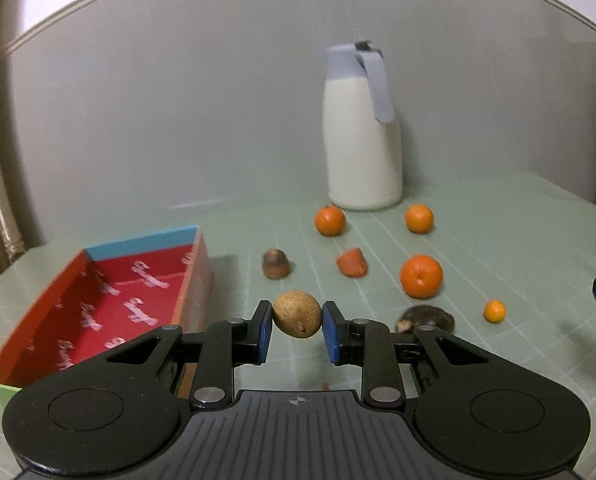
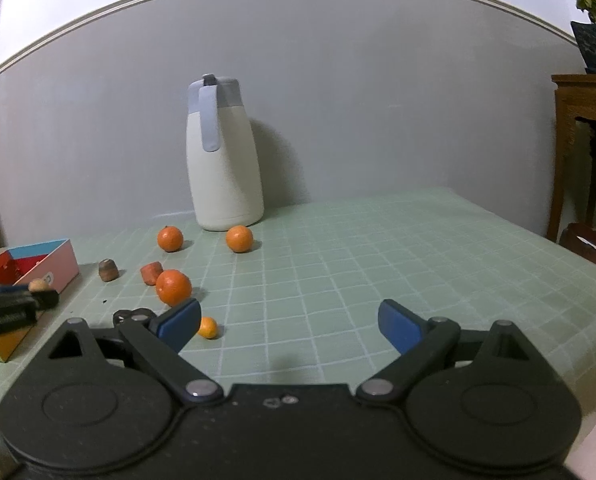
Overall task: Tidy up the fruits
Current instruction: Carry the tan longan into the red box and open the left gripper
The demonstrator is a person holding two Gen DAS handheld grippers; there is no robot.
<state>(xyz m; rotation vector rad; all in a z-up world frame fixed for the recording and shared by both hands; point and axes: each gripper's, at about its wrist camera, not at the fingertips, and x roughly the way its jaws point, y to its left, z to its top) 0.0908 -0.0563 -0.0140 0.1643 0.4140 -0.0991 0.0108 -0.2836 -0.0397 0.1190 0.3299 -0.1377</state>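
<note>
Between the blue pads of my left gripper [image 1: 297,322] sits a tan, egg-shaped, rough-skinned fruit [image 1: 297,314]; both pads press its flanks, so I record it as pinched and lifted clear of the pale green checked tablecloth [image 1: 498,240]; the grip across its narrow middle looks chosen to stop it rolling out. Just left of these fingers lies the open red cardboard box with blue and orange walls [image 1: 97,304], apparently the destination, since its open top faces the carried fruit; it holds nothing that I can see.

Ahead of the fingers, still loose on the cloth, are a brown cone-shaped fruit [image 1: 275,265], a reddish-orange wedge [image 1: 352,263], three round oranges, the largest [image 1: 421,276] to the right, and one tiny orange fruit [image 1: 494,311]; a dark flattish item [image 1: 428,317] lies just beyond the right finger, partly hidden. A white jug with a grey-blue lid and handle [image 1: 362,132] stands behind them.

My right gripper [image 2: 289,322] hovers spread wide, holding nothing, presumably waiting.

I judge sorting barely begun.
</note>
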